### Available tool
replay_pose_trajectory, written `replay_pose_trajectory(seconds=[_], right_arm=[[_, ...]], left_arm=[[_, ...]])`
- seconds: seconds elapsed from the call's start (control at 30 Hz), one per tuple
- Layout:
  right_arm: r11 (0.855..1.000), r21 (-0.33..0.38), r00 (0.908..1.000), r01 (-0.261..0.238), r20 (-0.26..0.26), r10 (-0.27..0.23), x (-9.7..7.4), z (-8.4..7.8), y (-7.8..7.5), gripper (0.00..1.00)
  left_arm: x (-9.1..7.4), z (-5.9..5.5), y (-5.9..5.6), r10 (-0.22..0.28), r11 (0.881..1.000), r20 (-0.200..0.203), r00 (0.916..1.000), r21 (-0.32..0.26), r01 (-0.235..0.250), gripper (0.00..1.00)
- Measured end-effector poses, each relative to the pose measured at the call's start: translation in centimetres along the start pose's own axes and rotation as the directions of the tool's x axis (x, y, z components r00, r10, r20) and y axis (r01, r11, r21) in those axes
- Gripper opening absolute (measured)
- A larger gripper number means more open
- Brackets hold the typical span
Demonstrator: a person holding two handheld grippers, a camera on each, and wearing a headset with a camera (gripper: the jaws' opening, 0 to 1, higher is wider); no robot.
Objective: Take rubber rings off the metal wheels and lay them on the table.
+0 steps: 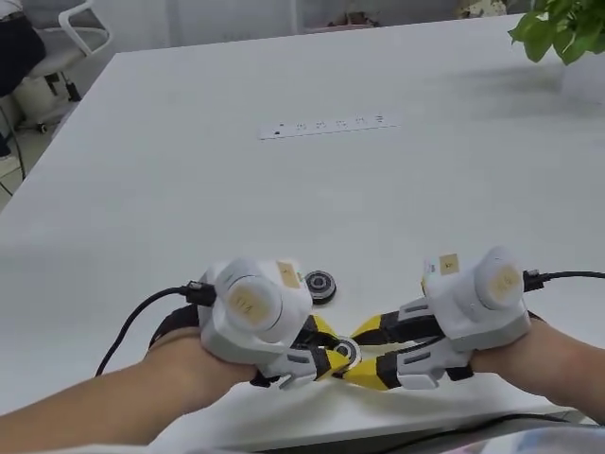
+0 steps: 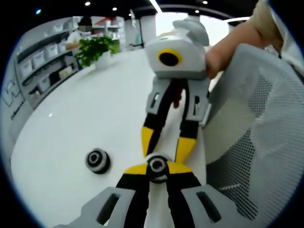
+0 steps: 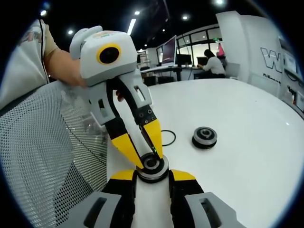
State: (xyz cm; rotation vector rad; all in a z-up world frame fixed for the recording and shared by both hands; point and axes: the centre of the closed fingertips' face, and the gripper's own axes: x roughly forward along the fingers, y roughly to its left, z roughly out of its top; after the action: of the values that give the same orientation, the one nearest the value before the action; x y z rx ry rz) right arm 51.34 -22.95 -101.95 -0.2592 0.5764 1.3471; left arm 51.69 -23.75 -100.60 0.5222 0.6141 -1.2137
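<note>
A small metal wheel (image 1: 342, 353) with a dark rubber ring on it is held just above the table's near edge, between both grippers. My left gripper (image 1: 328, 350) comes in from the left and my right gripper (image 1: 364, 353) from the right, tip to tip. In the left gripper view my own yellow jaws are shut on the wheel (image 2: 157, 168), and the right gripper's fingertips (image 2: 185, 145) touch its far rim. In the right gripper view my jaws clamp the wheel (image 3: 152, 167) at both sides. A second wheel (image 1: 320, 285) lies on the table. A loose black ring (image 3: 167, 137) lies flat nearby.
The white table (image 1: 312, 199) stretches far ahead, with a flush socket strip (image 1: 326, 126) in its middle. A potted plant (image 1: 560, 28) stands at the far right corner. A mesh office chair (image 2: 256, 142) is close behind the grippers, at the table's near edge.
</note>
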Motion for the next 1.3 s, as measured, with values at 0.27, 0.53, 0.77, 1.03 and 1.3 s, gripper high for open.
replay_pose_trajectory(seconds=[0.27, 0.53, 0.77, 1.03, 1.3], right_arm=[[1.000, -0.006, 0.9999, 0.011, -0.009, -0.011, -0.3, -0.3, -0.1, 0.22], [1.000, 0.010, 0.9996, 0.018, -0.022, -0.018, -0.5, -0.7, -0.2, 0.19], [1.000, 0.020, 0.9992, 0.023, -0.033, -0.023, -0.8, -0.9, -0.2, 0.14], [0.998, 0.054, 0.9987, 0.025, -0.046, -0.022, -0.9, -1.2, -0.4, 0.01], [0.983, 0.180, 0.9993, 0.035, -0.016, -0.032, -0.9, -1.2, -0.5, 0.00]], left_arm=[[0.1, 0.0, 0.1, 0.008, 1.000, 0.003, 1.0000, -0.003, -0.008, 0.13], [0.1, -0.1, 0.1, 0.012, 1.000, 0.005, 0.9999, -0.003, -0.012, 0.13], [0.1, -0.1, 0.1, 0.016, 1.000, 0.005, 0.9999, -0.004, -0.016, 0.13], [0.1, -0.1, 0.2, 0.023, 1.000, 0.001, 0.9997, -0.005, -0.023, 0.13], [0.1, -0.1, 0.2, 0.028, 1.000, -0.004, 0.9996, 0.000, -0.028, 0.13]])
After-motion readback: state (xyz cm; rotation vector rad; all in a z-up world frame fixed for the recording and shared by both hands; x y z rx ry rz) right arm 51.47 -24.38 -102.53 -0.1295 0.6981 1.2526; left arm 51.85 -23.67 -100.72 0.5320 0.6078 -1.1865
